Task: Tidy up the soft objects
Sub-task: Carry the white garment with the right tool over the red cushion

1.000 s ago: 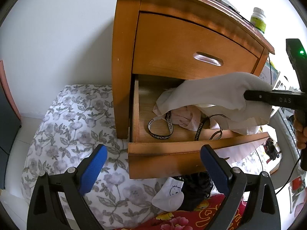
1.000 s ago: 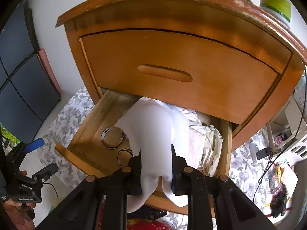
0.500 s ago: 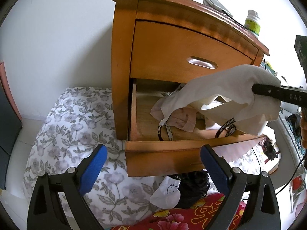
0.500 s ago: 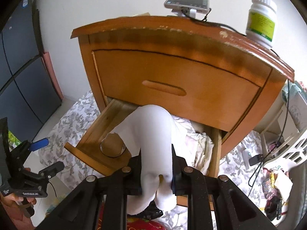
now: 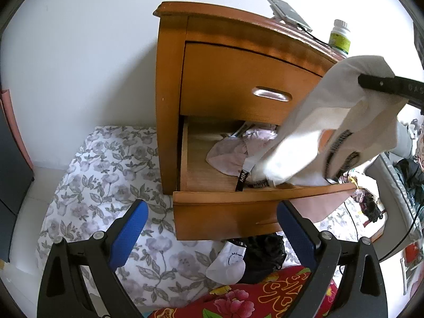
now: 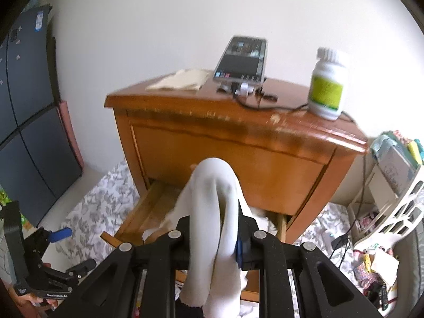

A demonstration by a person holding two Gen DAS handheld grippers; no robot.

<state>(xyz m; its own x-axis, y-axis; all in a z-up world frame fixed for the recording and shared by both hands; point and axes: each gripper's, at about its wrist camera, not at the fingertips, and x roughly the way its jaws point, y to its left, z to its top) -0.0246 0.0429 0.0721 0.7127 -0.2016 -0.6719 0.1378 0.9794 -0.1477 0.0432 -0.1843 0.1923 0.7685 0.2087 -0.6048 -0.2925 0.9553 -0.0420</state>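
Right tool (image 6: pixel 214 241) lifts white cloth (image 5: pixel 339 122) from the open drawer (image 5: pixel 238 201).
The cloth is clamped mid-fold, draped limp, its tail trailing into the drawer among pink fabric (image 5: pixel 233 153) and a black printed band (image 5: pixel 242 179). It looks light, soft and apt to snag; a bunched grip seems best. Left tool (image 5: pixel 210 228) stands released, empty, before the glossy wooden nightstand (image 5: pixel 238 79).

Phone (image 6: pixel 241 61) and pill bottle (image 6: pixel 327 90) atop nightstand (image 6: pixel 238 156).

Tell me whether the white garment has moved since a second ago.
Yes. The white garment, clamped in the right gripper, has risen: it lay level with the open drawer, and now reaches the closed drawer's top.
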